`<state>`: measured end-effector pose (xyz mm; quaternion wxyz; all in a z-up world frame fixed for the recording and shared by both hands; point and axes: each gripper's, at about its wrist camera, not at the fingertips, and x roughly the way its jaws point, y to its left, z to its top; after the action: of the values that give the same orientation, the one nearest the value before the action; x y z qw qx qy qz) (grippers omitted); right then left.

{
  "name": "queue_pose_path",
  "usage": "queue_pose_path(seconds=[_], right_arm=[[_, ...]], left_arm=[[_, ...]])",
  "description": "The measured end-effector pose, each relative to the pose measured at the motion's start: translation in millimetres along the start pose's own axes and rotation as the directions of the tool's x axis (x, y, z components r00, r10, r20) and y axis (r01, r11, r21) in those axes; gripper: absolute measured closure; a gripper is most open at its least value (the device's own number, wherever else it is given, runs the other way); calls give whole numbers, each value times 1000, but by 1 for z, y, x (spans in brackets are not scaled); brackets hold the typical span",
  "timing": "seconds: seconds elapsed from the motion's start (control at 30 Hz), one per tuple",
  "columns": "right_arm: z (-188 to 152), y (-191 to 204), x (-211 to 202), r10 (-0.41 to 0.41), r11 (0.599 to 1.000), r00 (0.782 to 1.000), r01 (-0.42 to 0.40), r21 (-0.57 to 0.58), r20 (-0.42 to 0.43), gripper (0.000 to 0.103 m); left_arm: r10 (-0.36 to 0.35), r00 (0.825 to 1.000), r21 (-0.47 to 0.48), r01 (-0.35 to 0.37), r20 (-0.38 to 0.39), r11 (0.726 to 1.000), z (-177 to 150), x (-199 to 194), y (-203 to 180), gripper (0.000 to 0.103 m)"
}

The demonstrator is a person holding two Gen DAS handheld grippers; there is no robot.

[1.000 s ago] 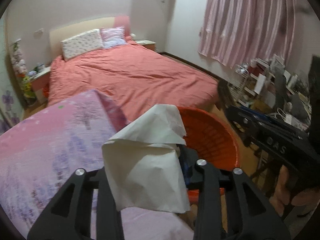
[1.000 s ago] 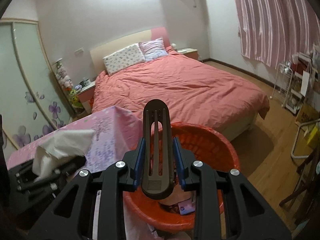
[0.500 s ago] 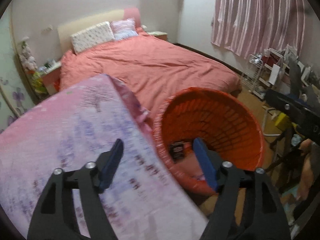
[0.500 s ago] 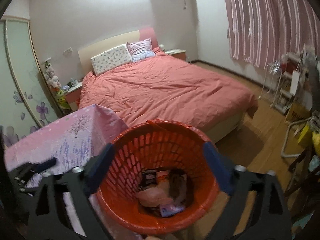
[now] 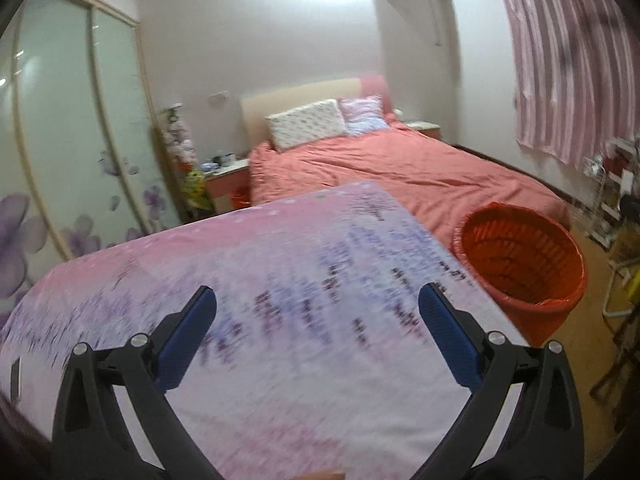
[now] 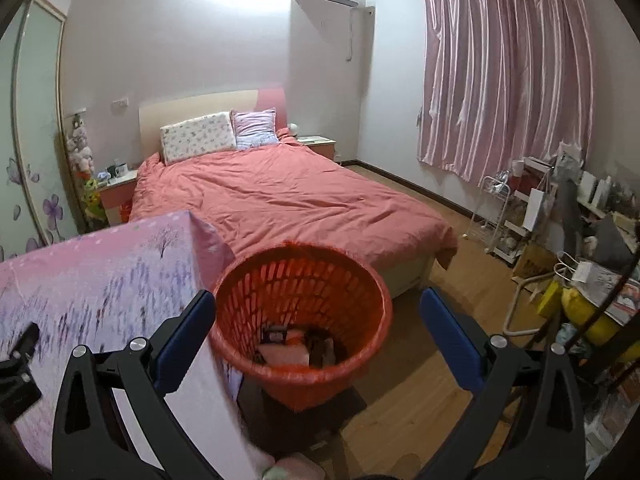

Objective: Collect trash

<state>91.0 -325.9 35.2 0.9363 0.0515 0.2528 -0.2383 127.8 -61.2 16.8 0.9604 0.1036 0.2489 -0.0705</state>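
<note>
Both grippers are standing wide with nothing between the pads. The left gripper (image 5: 316, 336) is still spreading its jaws as it hangs over the table (image 5: 280, 264), whose pink and lilac cloth is filling the space between and ahead of its fingers; no trash is showing on the stretch of cloth in sight, though the cloth is blurred. The bin (image 5: 520, 264) is sitting beyond and to the right of its right finger, off the table's far corner.

The right gripper (image 6: 316, 336) is gaping and empty too, and is pointing straight at the bin (image 6: 300, 312), which is sitting just ahead of and between its fingers, apparently on a dark stand. The trash (image 6: 296, 346) is lying in the bin's bottom: a pinkish packet and some dark pieces, too small to name. The table's edge is running under its left finger.

The step in hand is looking like a return to the table for more, or the end of the job.

Risks from here: the right fingers are close to the bin's rim, so a careless sweep could be catching it and tipping the light basket off its stand. The left fingers, dropping low, could be snagging the loose cloth and dragging it
</note>
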Motion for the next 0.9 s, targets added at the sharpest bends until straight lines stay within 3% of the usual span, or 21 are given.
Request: queue_pose_path(seconds=[0.1,0.4,0.6,0.9], right_arm=[[-22,14,-19,-46,999,999,47,-16,23,2],[-51,32,-47,15,999,1000,-15,44,-3,2],[-56,39,-55,8,999,999,-6,41,-32,2],[-58,35,-54,-44,997,997,48,63,-70,2]], left_arm=[[23,999,-61,-22,21,998,-18,-22,17,4],[73,996,-177,-81,-48,981,-67,-58,44,4],[72,996,-216,-82,-54,973,-72,-71,52,4],[85,995,-200,-93,-50,975,-70,-82,49,4]])
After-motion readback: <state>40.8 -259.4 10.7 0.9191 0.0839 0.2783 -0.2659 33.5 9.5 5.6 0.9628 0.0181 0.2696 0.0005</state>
